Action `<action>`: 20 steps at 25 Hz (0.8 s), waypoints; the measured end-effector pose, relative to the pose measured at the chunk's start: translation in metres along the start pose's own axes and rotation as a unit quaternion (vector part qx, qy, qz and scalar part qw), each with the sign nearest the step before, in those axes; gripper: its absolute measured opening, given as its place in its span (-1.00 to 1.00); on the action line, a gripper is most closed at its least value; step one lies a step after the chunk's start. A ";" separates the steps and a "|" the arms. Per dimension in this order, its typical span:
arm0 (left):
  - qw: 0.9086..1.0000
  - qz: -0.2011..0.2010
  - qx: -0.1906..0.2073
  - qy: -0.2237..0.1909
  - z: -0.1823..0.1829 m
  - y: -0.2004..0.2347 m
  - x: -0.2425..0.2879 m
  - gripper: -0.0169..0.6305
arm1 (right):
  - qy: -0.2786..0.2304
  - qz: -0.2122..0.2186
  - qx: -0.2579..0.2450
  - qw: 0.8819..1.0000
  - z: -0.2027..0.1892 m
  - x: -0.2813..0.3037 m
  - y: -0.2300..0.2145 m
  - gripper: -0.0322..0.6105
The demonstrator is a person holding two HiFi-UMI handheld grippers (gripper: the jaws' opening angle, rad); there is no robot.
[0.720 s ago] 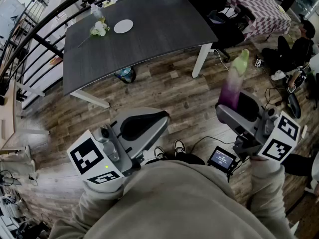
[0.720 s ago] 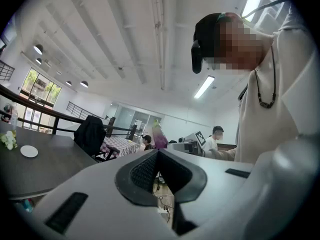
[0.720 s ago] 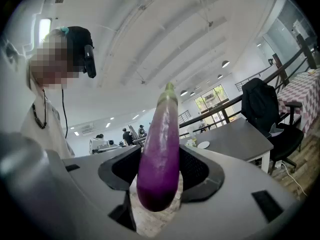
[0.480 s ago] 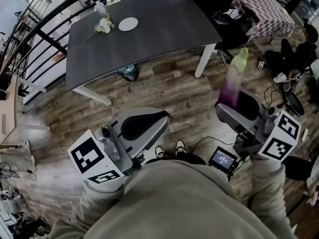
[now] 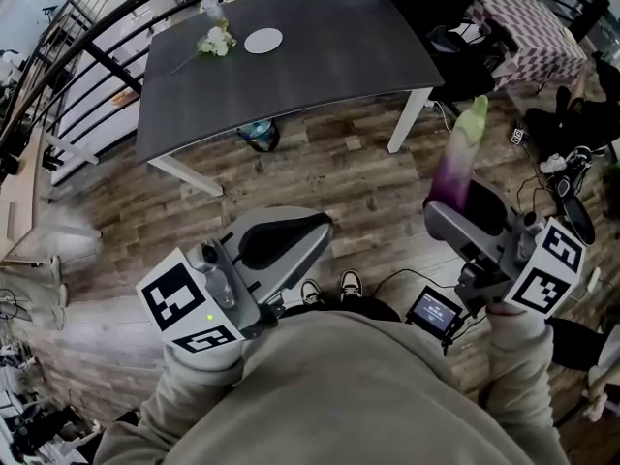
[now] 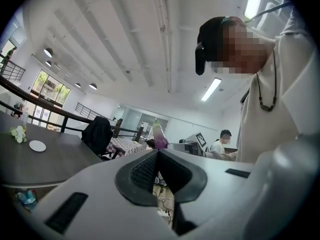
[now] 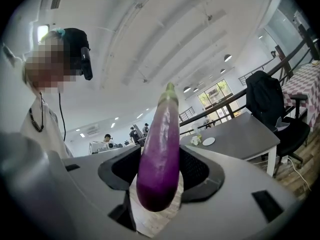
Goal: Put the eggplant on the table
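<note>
My right gripper (image 5: 463,208) is shut on a long purple eggplant (image 5: 453,165) with a pale green stem end; it stands upright above the wooden floor, right of the dark table (image 5: 320,76). In the right gripper view the eggplant (image 7: 160,154) fills the gap between the two dark pads (image 7: 120,171), stem up. My left gripper (image 5: 286,238) is held low at the left, its jaws together with nothing between them. The left gripper view shows its pads (image 6: 145,171) meeting, the far eggplant (image 6: 159,135) beyond them.
On the table's far end lie a white plate (image 5: 263,40) and a small bunch of white flowers (image 5: 215,42). A railing (image 5: 68,76) runs behind the table. A black office chair (image 5: 455,51) and a checked cloth (image 5: 528,22) stand at the right, with cables on the floor.
The table has slid rightward and a little lower in the head view, as the view turned. Both grippers kept their places; the eggplant stays upright in the right one.
</note>
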State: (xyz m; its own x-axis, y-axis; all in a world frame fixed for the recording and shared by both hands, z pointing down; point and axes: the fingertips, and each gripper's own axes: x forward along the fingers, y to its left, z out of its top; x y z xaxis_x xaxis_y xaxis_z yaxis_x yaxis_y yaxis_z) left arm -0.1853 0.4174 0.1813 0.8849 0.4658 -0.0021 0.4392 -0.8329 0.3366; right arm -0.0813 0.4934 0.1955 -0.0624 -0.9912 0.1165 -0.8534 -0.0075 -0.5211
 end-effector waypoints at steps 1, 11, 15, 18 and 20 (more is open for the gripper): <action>1.000 0.000 0.000 0.001 -0.001 -0.002 0.001 -0.93 | -0.003 0.004 0.003 1.000 0.001 -0.002 0.000 -0.14; 1.000 0.022 0.022 -0.002 0.000 -0.005 0.031 -0.93 | -0.027 0.045 0.010 0.999 0.011 -0.010 -0.012 -0.14; 0.999 0.046 0.023 -0.014 0.012 0.002 0.035 -0.93 | -0.017 0.057 0.009 0.998 0.013 -0.014 -0.014 -0.14; 0.998 0.052 0.029 -0.010 0.015 0.004 0.036 -0.93 | -0.026 0.060 0.014 0.998 0.019 -0.017 -0.023 -0.14; 0.998 0.056 0.025 -0.009 0.014 0.004 0.035 -0.93 | -0.033 0.060 0.020 0.997 0.019 -0.022 -0.027 -0.14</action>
State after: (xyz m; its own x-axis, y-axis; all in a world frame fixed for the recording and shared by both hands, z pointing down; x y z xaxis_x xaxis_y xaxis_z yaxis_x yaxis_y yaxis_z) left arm -0.1506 0.4258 0.1692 0.9312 0.3642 0.0153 0.3446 -0.8933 0.2887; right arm -0.0474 0.5127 0.1909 -0.1271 -0.9919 -0.0030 -0.8210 0.1069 -0.5608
